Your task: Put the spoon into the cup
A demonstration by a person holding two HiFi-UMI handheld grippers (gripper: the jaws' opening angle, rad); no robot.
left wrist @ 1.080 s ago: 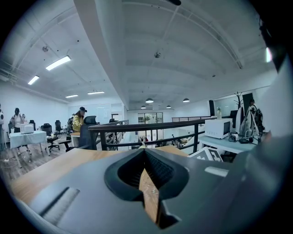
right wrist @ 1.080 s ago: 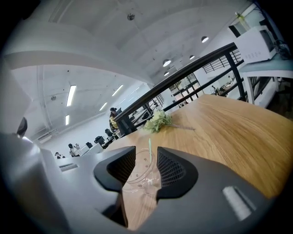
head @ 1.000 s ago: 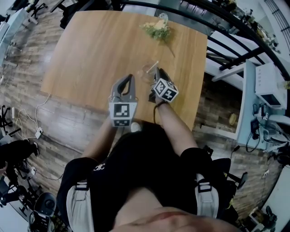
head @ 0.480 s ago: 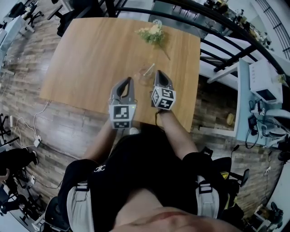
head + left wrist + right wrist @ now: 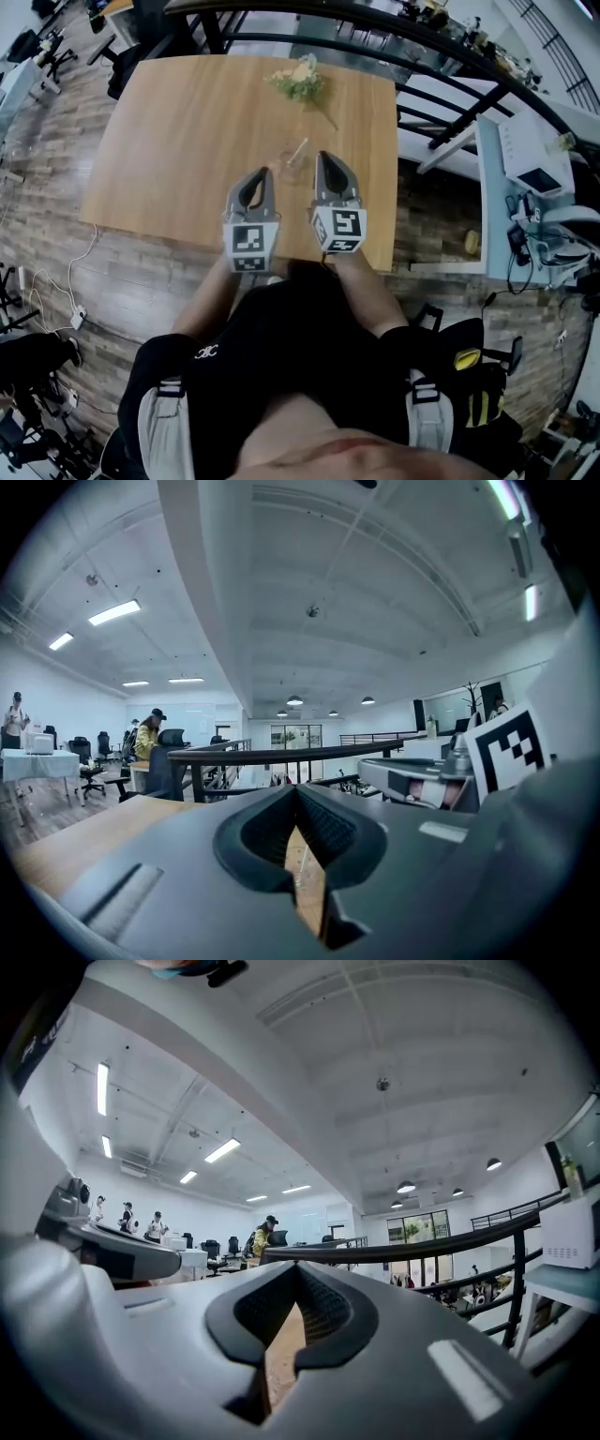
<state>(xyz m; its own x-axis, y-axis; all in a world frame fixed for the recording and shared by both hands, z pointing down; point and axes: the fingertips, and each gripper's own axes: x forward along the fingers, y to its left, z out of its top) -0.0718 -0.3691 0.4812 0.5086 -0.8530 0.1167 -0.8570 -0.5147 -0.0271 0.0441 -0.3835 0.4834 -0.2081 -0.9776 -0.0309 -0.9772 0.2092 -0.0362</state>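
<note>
A clear glass cup (image 5: 291, 169) stands on the wooden table (image 5: 187, 122) near its front edge. The spoon (image 5: 298, 150) leans inside the cup with its handle sticking up. Both grippers hover side by side just short of the cup, pointing level. The left gripper (image 5: 265, 172) is a little left of the cup, the right gripper (image 5: 322, 157) a little right of it. In the left gripper view the left gripper (image 5: 298, 790) has its jaws together and holds nothing. In the right gripper view the right gripper (image 5: 298, 1268) is likewise shut and empty.
A small bunch of flowers (image 5: 300, 82) lies at the table's far edge. A black railing (image 5: 441, 117) runs past the table's right side, with a white cabinet (image 5: 530, 178) beyond it. Cables (image 5: 80, 253) trail on the floor at left. People stand far off in the hall.
The right gripper has drawn back from the cup, risen and rolled upright beside the left one. The spoon stays in the cup. The left gripper has barely shifted.
</note>
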